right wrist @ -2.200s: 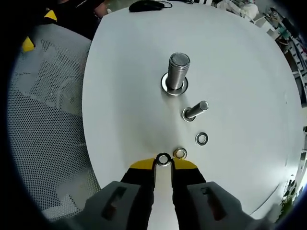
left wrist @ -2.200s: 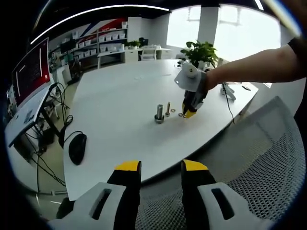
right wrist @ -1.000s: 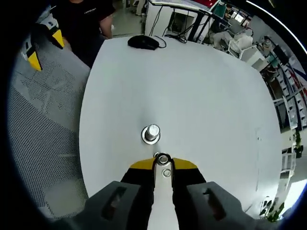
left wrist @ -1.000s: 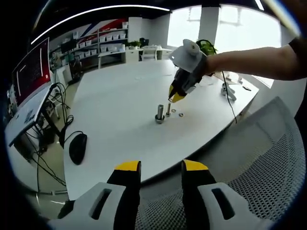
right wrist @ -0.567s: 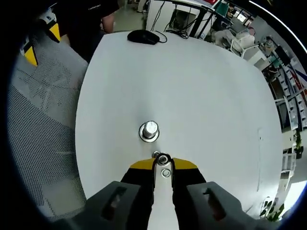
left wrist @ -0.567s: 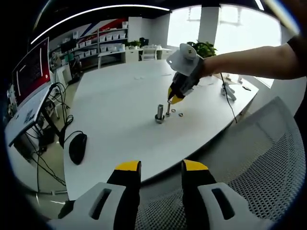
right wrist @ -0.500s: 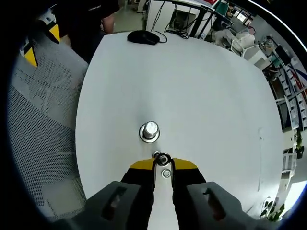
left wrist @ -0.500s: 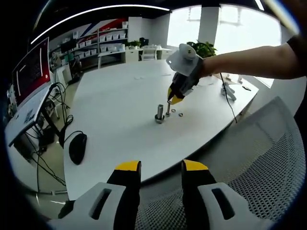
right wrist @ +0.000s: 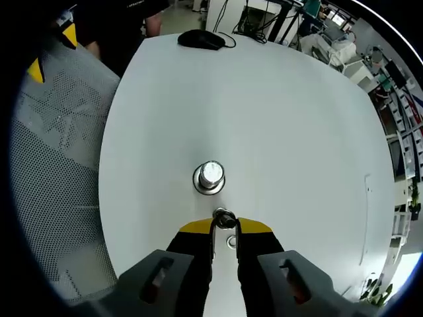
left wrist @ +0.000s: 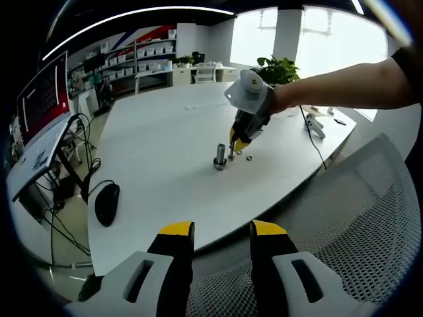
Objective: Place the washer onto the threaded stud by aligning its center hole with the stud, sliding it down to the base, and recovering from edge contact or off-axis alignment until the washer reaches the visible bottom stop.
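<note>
On the white table (left wrist: 158, 132) a thick upright bolt (left wrist: 220, 156) stands beside a thinner threaded stud (left wrist: 231, 153). A person's arm brings my right gripper (left wrist: 240, 140) down from the right, tips just above the thin stud. From above, my right gripper (right wrist: 225, 228) is shut on a small steel washer (right wrist: 225, 218), held right over the thin stud's top, which is mostly hidden beneath it. The thick bolt (right wrist: 210, 176) sits just beyond. My left gripper (left wrist: 222, 230) hangs open and empty over a mesh chair, well short of the table.
A spare washer (left wrist: 250, 157) lies beside the studs; another washer (right wrist: 231, 242) shows between my right fingers on the table. A black mouse (left wrist: 107, 203) rests near the table's edge. A mesh chair (right wrist: 53, 145) flanks the table. A plant (left wrist: 277, 69) stands at the far side.
My right gripper picked the washer off the table, carried it over the studs and has come down closer above the thin stud. The left gripper has not moved.
</note>
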A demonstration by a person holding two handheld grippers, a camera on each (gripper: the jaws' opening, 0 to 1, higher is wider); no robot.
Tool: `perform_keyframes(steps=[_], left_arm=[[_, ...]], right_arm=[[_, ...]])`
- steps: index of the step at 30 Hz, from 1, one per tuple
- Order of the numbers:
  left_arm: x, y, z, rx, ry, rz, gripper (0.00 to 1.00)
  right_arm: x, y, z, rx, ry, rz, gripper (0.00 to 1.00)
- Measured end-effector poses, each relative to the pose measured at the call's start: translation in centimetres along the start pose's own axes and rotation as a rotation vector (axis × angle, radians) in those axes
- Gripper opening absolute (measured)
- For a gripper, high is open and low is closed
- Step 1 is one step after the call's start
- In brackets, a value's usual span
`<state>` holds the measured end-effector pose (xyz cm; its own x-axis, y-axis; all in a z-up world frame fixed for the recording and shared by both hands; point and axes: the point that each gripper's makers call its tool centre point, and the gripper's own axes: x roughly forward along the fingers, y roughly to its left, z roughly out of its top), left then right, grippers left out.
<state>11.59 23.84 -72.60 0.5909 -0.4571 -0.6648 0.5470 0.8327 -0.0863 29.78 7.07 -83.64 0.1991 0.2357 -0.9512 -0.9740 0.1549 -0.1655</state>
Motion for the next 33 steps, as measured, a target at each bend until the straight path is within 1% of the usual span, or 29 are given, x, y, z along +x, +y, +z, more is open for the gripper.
perform_keyframes(steps=[14, 17, 19, 20, 22, 25, 28, 33], left_arm=[[0.0, 0.0, 0.0, -0.003, -0.002, 0.001, 0.32], [0.0, 0.0, 0.0, -0.003, -0.003, 0.001, 0.32], [0.0, 0.0, 0.0, -0.003, -0.002, 0.001, 0.32], [0.0, 0.0, 0.0, -0.003, -0.002, 0.001, 0.32], [0.0, 0.0, 0.0, -0.003, -0.002, 0.0, 0.32], [0.0, 0.0, 0.0, -0.003, -0.003, 0.0, 0.32], [0.0, 0.0, 0.1, -0.002, -0.004, -0.001, 0.32], [0.0, 0.0, 0.1, 0.0, -0.005, -0.002, 0.32]], right_arm=[[1.8, 0.5, -0.2, 0.023, 0.015, 0.029, 0.14], [2.1, 0.6, -0.1, 0.017, -0.002, 0.038, 0.15], [2.2, 0.5, -0.2, 0.019, -0.001, 0.03, 0.17], [2.2, 0.6, -0.1, 0.022, -0.014, 0.031, 0.19], [2.2, 0.9, -0.2, 0.057, -0.016, 0.039, 0.19], [2.1, 0.9, -0.4, 0.082, -0.036, 0.037, 0.23], [1.8, 1.3, -0.7, 0.107, -0.046, 0.047, 0.23], [1.3, 2.0, -1.8, 0.151, -0.065, 0.057, 0.23]])
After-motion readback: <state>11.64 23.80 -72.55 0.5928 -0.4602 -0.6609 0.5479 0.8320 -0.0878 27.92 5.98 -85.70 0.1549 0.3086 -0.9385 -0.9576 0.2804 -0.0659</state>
